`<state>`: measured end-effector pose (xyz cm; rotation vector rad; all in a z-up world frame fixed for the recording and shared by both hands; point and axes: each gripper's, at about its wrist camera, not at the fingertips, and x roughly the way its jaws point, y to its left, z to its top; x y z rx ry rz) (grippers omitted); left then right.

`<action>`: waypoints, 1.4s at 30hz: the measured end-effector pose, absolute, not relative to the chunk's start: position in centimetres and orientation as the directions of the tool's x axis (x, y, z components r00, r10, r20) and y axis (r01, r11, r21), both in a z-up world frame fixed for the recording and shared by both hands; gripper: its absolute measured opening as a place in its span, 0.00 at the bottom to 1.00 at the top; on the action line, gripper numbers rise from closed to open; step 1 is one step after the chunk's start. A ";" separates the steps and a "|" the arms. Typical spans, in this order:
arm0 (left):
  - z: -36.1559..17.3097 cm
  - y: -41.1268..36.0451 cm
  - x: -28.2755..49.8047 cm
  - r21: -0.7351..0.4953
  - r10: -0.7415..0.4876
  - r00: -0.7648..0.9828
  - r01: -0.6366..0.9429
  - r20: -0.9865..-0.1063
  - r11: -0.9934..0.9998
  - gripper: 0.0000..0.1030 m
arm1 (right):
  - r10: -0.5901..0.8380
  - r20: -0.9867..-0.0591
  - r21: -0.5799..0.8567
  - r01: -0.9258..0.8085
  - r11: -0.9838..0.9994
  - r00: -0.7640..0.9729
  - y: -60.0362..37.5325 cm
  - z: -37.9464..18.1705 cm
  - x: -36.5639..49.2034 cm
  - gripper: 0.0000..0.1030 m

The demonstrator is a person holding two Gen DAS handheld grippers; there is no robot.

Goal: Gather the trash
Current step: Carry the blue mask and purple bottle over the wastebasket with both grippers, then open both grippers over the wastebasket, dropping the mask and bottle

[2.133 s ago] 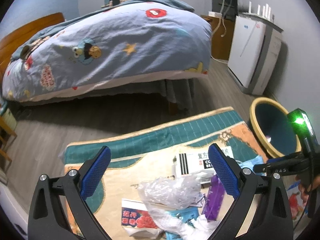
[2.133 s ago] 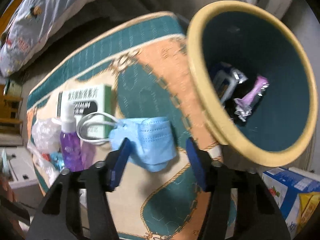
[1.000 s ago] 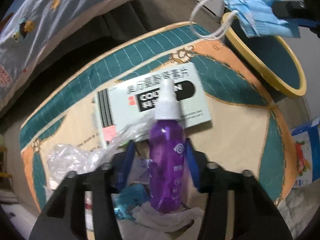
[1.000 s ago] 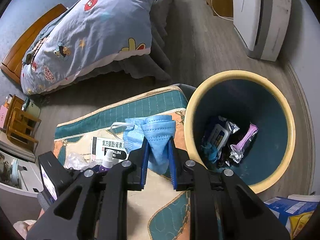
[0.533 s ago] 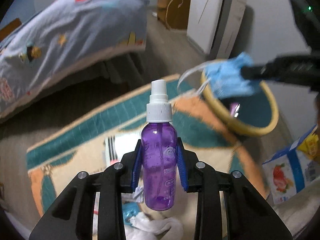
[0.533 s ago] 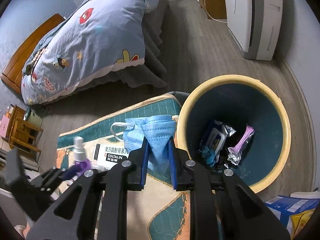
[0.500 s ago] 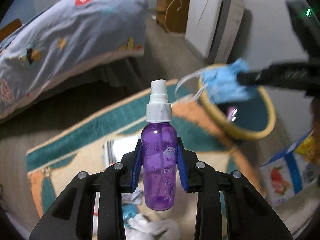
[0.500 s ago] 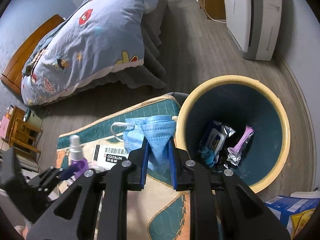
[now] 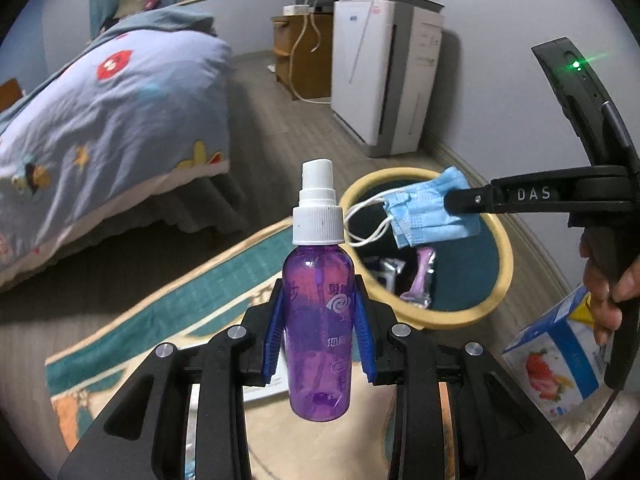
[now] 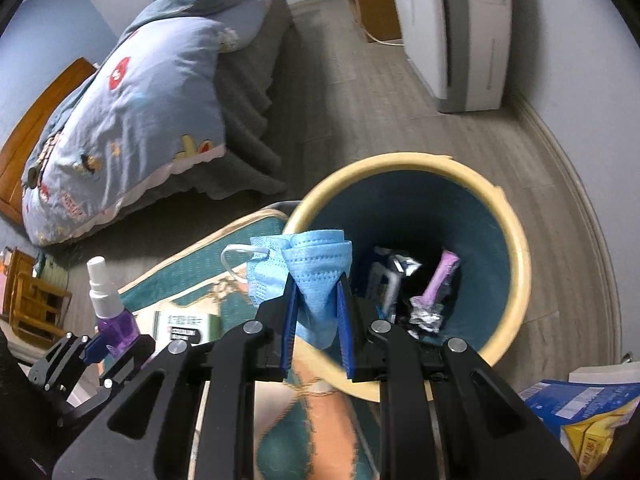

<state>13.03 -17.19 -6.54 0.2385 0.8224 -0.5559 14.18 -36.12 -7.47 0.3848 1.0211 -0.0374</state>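
My left gripper (image 9: 319, 300) is shut on a purple spray bottle (image 9: 319, 320) with a white pump top, held upright above the rug. My right gripper (image 10: 316, 280) is shut on a crumpled blue face mask (image 10: 316, 276), which hangs over the near rim of the yellow bin (image 10: 516, 248). In the left wrist view the same mask (image 9: 428, 216) dangles above the bin (image 9: 505, 256), pinched by the right gripper (image 9: 454, 202). The bin holds a purple wrapper (image 10: 438, 280) and silver packets. The bottle (image 10: 110, 308) and left gripper (image 10: 114, 344) show at the lower left of the right wrist view.
A teal and orange rug (image 9: 168, 312) lies on the wood floor with a white medicine box (image 10: 186, 326) on it. A bed with a blue quilt (image 9: 100, 112) stands to the left. A white appliance (image 9: 384, 72) stands by the wall, and a blue carton (image 9: 556, 356) lies right of the bin.
My left gripper lifted the purple bottle off the rug and tilted up toward the room. My right gripper carried the mask rightward, from over the rug to over the bin's rim.
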 end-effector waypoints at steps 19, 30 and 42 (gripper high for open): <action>-9.4 -25.1 13.1 0.015 -0.403 0.515 0.630 -0.757 0.777 0.32 | 0.057 -0.869 0.260 0.354 0.898 0.492 -42.9 -9.6 12.7 0.17; -9.6 -27.5 13.7 -0.022 -0.437 0.522 0.623 -0.733 0.782 0.32 | 0.058 -0.883 0.260 0.382 0.887 0.466 -44.1 -10.6 12.5 0.17; -9.5 -28.3 14.1 -0.053 -0.464 0.527 0.619 -0.712 0.784 0.33 | 0.063 -0.870 0.287 0.397 0.872 0.489 -44.7 -10.4 12.5 0.26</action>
